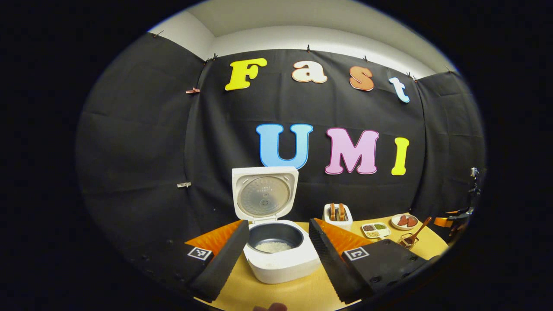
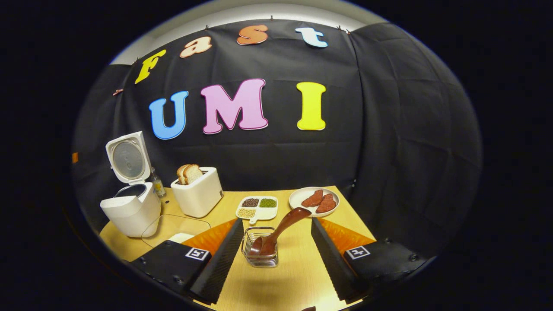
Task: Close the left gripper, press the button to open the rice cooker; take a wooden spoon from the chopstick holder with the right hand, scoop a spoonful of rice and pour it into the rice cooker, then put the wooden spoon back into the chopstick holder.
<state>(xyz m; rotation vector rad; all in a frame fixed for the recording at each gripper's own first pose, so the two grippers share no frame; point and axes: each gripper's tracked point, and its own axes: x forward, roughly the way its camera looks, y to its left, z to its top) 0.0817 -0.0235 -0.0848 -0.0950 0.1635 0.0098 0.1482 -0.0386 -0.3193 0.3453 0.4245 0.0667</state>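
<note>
Right gripper view: the wooden spoon [image 2: 276, 231] leans in the wire holder [image 2: 259, 248], between the right gripper [image 2: 274, 259]'s spread, empty fingers. Left of the holder, past the toaster [image 2: 198, 191], the rice cooker [image 2: 131, 207] stands open, rice in its pot; the left gripper [image 1: 276, 255]'s fingers are apart before it. The light holder could tip if a finger catches the slanted handle.
</note>
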